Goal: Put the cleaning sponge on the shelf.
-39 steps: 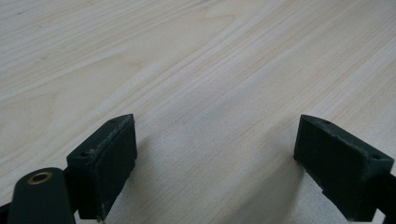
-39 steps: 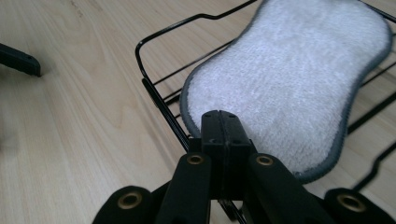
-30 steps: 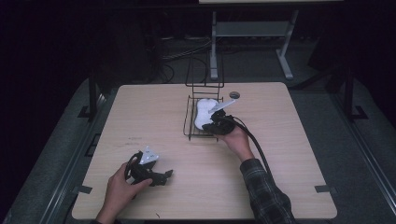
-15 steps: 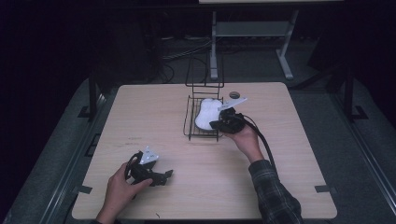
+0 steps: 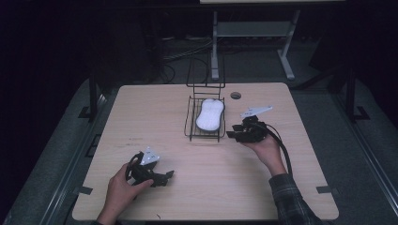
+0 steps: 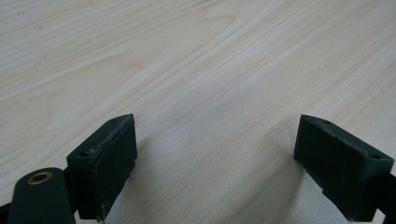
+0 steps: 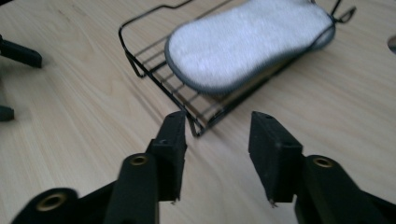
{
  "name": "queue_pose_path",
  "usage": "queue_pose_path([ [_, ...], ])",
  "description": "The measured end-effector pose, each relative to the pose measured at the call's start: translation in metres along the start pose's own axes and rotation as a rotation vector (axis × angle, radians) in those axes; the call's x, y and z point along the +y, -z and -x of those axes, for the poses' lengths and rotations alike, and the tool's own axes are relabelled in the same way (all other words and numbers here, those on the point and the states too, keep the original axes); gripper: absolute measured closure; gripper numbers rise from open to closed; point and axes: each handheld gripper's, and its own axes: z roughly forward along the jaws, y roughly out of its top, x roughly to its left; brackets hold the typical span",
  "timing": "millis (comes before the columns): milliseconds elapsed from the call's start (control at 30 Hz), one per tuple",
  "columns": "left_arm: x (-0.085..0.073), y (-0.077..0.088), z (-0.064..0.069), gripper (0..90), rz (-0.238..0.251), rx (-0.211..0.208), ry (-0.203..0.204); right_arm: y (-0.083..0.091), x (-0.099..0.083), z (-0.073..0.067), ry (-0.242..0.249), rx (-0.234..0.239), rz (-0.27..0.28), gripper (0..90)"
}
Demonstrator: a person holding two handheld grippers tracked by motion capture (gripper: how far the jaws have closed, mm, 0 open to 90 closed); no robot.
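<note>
White pad (image 5: 209,114) (terry-like face, grey stitched edge, peanut outline) lies flat in the black wire basket (image 5: 189,123), mid-table, far half. One long edge of the pad overhangs the basket rim in the right gripper view (image 7: 252,42); the pad is blurred there. A tall wire frame rises from the basket's far end.

Right gripper (image 5: 233,134): just beside the basket's right side, off the pad, held in the person's right hand (image 5: 265,147) with a plaid sleeve behind it. Its jaws have just been opening; they stand spread with bare table between them. In its own view the fingertips (image 7: 175,135) sit just short of the basket's near corner (image 7: 196,126), not touching the wire. Grey three-cornered plate on top, cable trailing back along the forearm.

Left gripper (image 5: 165,176): near-left part of the table, well apart from the basket, in the left hand (image 5: 119,190). Its jaws are spread wide, only wood grain between the pads (image 6: 112,158). Appears to sit low over the tabletop; contact cannot be told.

Table (image 5: 141,112): light wood-grain top, round cable hole (image 5: 235,95) near the far edge, right of the basket. Same hole shows at the right edge of the right gripper view (image 7: 391,44).

Writing: no brand, label or text can be read on the pad, basket or grippers. Brass-coloured inserts on the jaw arms (image 7: 139,160) carry no legible marking.

Background is dark; a metal stand's legs (image 5: 215,51) sit beyond the table.
</note>
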Motion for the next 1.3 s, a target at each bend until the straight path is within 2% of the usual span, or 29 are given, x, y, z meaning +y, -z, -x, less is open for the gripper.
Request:
queue_pose_path([
  [100,0.000,0.000,0.000,12.4,-0.001,-0.001,-0.001,0.007,-0.015,0.001,-0.008,-0.028,0.000,44.1],
  [133,0.000,0.000,0.000,12.4,-0.002,-0.001,-0.001,0.012,-0.027,0.002,-0.016,-0.040,-0.004,38.6],
  [200,0.000,0.000,0.000,12.4,-0.002,-0.001,0.000,0.013,-0.031,0.002,-0.017,-0.046,-0.009,37.1],
  [267,0.000,0.000,0.000,12.4,-0.002,0.000,0.000,0.019,-0.045,0.002,-0.017,-0.075,-0.026,31.9],
  [433,0.000,0.000,0.000,12.4,-0.003,0.000,-0.001,0.029,-0.065,0.000,-0.023,-0.086,-0.020,30.2],
  [467,0.000,0.000,0.000,12.4,-0.003,0.000,-0.003,0.035,-0.075,-0.003,-0.023,-0.114,-0.019,27.7],
  [533,0.000,0.000,0.000,12.4,-0.002,0.001,-0.002,0.037,-0.078,-0.003,-0.023,-0.120,-0.017,27.6],
  [633,0.000,0.000,0.000,12.4,-0.001,0.001,-0.001,0.048,-0.095,-0.008,-0.035,-0.145,-0.017,22.0],
  [700,0.000,0.000,0.000,12.4,-0.001,0.001,-0.001,0.050,-0.098,-0.009,-0.038,-0.147,-0.018,20.9],
  [933,0.000,0.000,0.000,12.4,0.000,0.001,-0.001,0.059,-0.126,-0.011,-0.073,-0.161,-0.050,18.3],
  [1300,0.000,0.000,0.000,12.4,0.001,0.001,0.000,0.061,-0.139,-0.010,-0.068,-0.189,-0.086,17.8],
])
